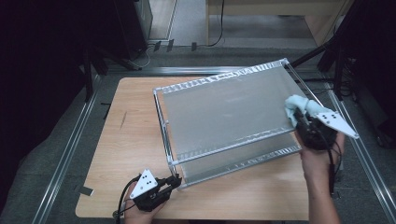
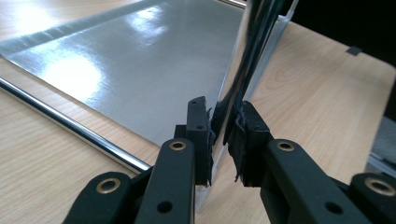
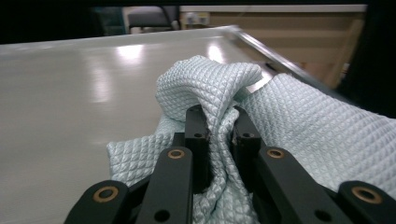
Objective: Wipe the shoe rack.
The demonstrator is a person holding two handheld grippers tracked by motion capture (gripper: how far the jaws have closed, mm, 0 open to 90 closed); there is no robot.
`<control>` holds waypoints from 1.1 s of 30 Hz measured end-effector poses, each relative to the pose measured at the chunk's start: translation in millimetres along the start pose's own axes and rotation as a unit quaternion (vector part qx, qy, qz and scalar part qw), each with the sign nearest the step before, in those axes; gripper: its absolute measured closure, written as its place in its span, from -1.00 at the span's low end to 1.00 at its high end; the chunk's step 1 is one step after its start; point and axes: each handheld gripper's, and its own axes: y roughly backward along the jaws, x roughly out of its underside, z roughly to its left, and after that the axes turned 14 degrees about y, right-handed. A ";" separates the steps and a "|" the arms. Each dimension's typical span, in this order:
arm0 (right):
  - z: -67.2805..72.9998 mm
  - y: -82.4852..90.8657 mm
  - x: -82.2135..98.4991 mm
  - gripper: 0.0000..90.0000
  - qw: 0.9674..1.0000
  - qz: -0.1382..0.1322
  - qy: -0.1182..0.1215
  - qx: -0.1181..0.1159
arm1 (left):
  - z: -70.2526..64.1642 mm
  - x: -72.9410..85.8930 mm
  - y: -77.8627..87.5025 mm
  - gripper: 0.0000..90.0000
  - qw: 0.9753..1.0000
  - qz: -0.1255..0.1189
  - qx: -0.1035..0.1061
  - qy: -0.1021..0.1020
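We pinch the corner post of the shiny two-level metal shelf rack [image 1: 224,112] with our left gripper [image 1: 173,182], jaws pressed tight on it, so the rack on the pale wooden table [image 1: 135,140] stays put. Our right gripper [image 1: 302,122] squeezes a bunched pale blue waffle cloth [image 3: 280,126] (soft and bumpy) that rests on the top shelf at its right edge, ready for wiping. The big grey top lies bare to the left, so we have room to slide.

Cloth [image 3: 299,135] runs off the right gripper view's right and bottom edges. Rack [image 2: 140,70] post base hidden between the pads.
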 end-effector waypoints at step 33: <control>246.1 14.6 -44.4 0.83 0.956 -0.045 0.092 -0.273 | 4.0 0.0 5.1 0.76 1.000 -0.008 -0.010 0.005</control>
